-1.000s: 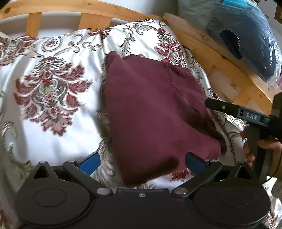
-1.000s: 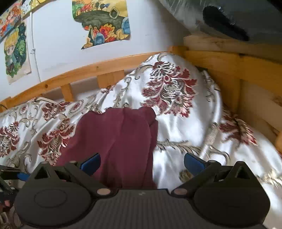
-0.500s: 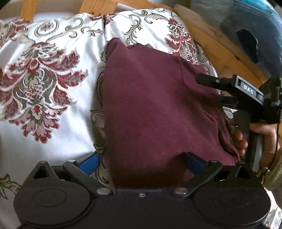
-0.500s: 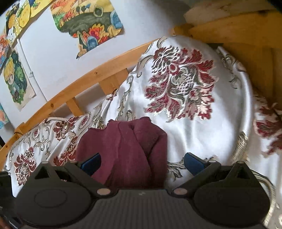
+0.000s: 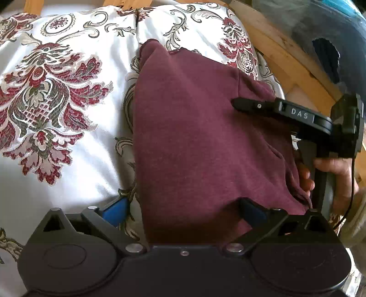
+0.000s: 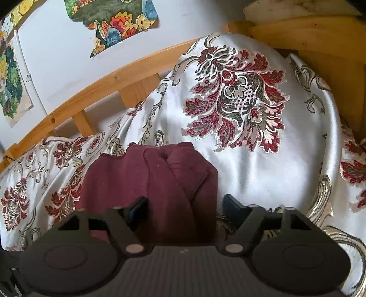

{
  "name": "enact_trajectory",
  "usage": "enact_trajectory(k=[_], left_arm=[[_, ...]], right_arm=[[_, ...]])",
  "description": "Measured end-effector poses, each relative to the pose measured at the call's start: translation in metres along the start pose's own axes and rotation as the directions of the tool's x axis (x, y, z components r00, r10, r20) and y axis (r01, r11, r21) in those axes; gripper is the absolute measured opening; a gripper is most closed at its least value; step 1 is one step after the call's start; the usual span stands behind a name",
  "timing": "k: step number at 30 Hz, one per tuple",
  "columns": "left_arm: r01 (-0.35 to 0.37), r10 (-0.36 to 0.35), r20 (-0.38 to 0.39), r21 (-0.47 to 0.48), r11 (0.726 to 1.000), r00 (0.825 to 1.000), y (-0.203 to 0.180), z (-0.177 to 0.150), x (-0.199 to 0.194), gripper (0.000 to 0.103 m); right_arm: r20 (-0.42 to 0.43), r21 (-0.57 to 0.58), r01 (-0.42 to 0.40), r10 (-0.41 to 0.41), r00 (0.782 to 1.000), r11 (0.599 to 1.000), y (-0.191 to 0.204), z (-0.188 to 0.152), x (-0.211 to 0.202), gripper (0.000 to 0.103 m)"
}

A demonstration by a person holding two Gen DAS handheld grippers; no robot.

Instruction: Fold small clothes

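Note:
A maroon garment (image 5: 194, 137) lies folded on a white floral bedspread (image 5: 57, 102). My left gripper (image 5: 183, 210) is open wide at the garment's near edge, and the cloth reaches in between its blue pads without being pinched. My right gripper (image 6: 185, 206) straddles the bunched right edge of the garment (image 6: 160, 182). Its jaws are closing with that fold between them, and the pads do not visibly press it. In the left wrist view the right gripper's black finger (image 5: 251, 106) lies over the garment's right side, and a hand (image 5: 331, 169) holds its handle.
A wooden bed rail (image 6: 103, 91) runs behind the bedspread, and a wooden frame (image 5: 286, 61) borders its right side. A dark bag in plastic (image 5: 331, 41) sits beyond that frame. Drawings (image 6: 119, 20) hang on the white wall.
The right gripper has come in over the garment's right edge and its jaws have narrowed around the fold. The left gripper has drawn closer to the near edge, still wide open.

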State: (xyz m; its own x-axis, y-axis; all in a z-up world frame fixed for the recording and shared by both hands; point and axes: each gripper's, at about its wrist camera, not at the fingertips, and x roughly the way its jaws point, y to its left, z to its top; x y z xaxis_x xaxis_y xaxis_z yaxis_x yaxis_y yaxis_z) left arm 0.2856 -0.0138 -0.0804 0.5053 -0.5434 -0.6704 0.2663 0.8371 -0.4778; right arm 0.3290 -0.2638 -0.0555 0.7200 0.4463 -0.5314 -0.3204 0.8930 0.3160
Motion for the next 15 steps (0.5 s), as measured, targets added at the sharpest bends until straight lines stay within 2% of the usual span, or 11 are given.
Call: enact_trajectory(k=[1, 3, 6, 11, 15], left_arm=[[0.004, -0.004, -0.002, -0.005, 1.0, 1.0, 0.0, 0.0, 0.0, 0.096], [0.024, -0.025, -0.014, -0.015, 1.0, 1.0, 0.0, 0.002, -0.001, 0.084], [0.007, -0.008, -0.022, -0.016, 1.0, 1.0, -0.004, 0.002, -0.001, 0.079], [-0.019, 0.019, -0.023, -0.018, 1.0, 1.0, -0.008, 0.003, -0.004, 0.069], [-0.025, 0.024, -0.029, -0.019, 1.0, 0.999, -0.009, 0.004, -0.006, 0.067]], right_arm=[[0.001, -0.008, 0.001, -0.001, 1.0, 1.0, 0.002, -0.002, -0.001, 0.06], [0.001, -0.02, 0.005, -0.005, 1.0, 1.0, 0.008, -0.004, -0.003, 0.047], [0.004, -0.006, 0.004, -0.004, 1.0, 1.0, 0.014, -0.006, -0.004, 0.036], [0.022, 0.005, 0.026, -0.027, 0.999, 1.0, 0.022, -0.008, -0.005, 0.029], [0.028, 0.017, 0.036, -0.036, 0.999, 0.999, 0.025, -0.008, -0.006, 0.027]])
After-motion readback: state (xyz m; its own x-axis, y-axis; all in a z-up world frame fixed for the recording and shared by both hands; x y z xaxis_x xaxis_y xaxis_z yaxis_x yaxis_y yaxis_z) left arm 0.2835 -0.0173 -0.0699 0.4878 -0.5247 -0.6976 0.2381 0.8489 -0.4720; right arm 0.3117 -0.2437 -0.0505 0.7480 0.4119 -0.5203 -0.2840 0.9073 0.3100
